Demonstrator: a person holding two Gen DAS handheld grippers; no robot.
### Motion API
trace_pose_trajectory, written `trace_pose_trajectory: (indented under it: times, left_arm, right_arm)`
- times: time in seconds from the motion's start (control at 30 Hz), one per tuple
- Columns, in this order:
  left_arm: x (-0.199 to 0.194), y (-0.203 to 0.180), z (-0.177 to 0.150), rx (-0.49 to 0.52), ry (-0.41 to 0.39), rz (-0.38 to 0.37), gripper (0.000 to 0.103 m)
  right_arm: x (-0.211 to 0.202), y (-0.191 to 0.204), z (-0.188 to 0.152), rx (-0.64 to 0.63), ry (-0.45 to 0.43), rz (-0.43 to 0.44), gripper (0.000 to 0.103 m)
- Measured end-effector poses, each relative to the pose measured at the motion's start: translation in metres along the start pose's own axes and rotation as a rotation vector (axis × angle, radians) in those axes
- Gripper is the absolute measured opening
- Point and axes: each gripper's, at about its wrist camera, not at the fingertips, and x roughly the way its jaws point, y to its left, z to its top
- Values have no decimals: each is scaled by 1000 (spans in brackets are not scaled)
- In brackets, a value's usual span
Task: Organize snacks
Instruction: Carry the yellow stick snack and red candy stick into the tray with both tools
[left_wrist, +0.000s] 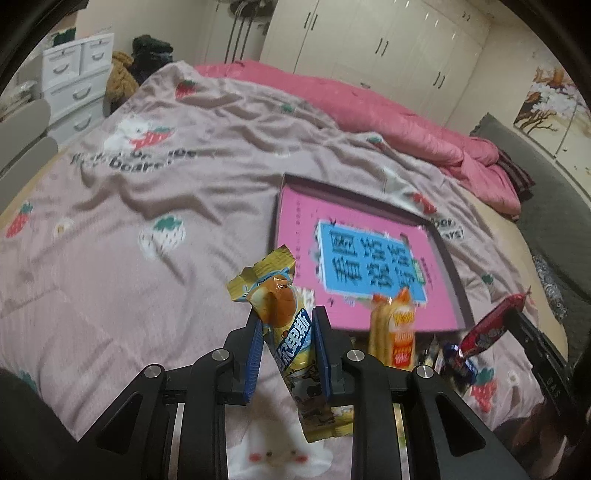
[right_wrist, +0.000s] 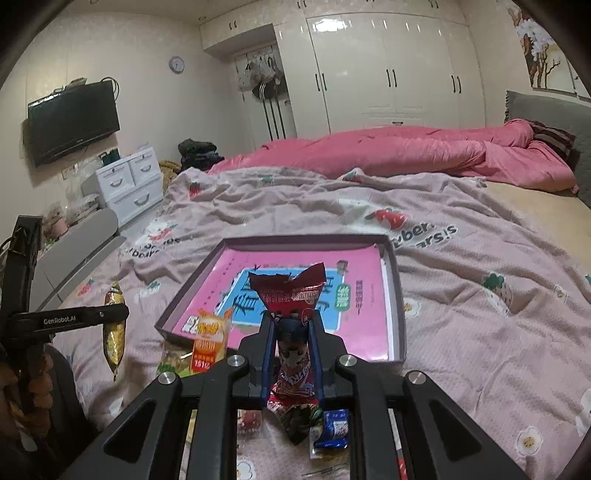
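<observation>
A wide bed (right_wrist: 480, 332) fills both views, spread with a wrinkled pale pink blanket (left_wrist: 184, 184) printed with strawberries and bears, and a bright pink quilt (right_wrist: 388, 151) lies bunched along its far side. On the blanket sits a shallow tray (right_wrist: 400, 295) with dark walls, its floor covered by a pink sheet (left_wrist: 295, 218) bearing a blue panel of large characters. Just in front of the tray's near edge, an orange snack packet (right_wrist: 208, 343) stands among a few smaller wrappers, including a small blue one (right_wrist: 334, 428). The left tongs (left_wrist: 285, 325) are closed on a yellow snack packet (left_wrist: 291, 343), which is held upright between the blue pads with its crimped top sticking above them, lifted clear of the blanket. The right tongs (right_wrist: 291, 328) are clamped on a red snack packet (right_wrist: 291, 295), also upright, its torn-looking top fanned out above the pads and its lower end hanging below them, over the loose wrappers in front of the tray.
</observation>
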Motion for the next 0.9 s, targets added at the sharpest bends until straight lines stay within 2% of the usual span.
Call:
trace_pose_trajectory:
  times: [0.57,0.9]
  left_arm:
    - [28,-20,43,38,-101,16,26]
    - [66,-31,53,82,-84,62,26]
  right_arm:
    - [12,-38,18,82,-51,-31,17]
    - [37,-58,16,113,20,-91,17]
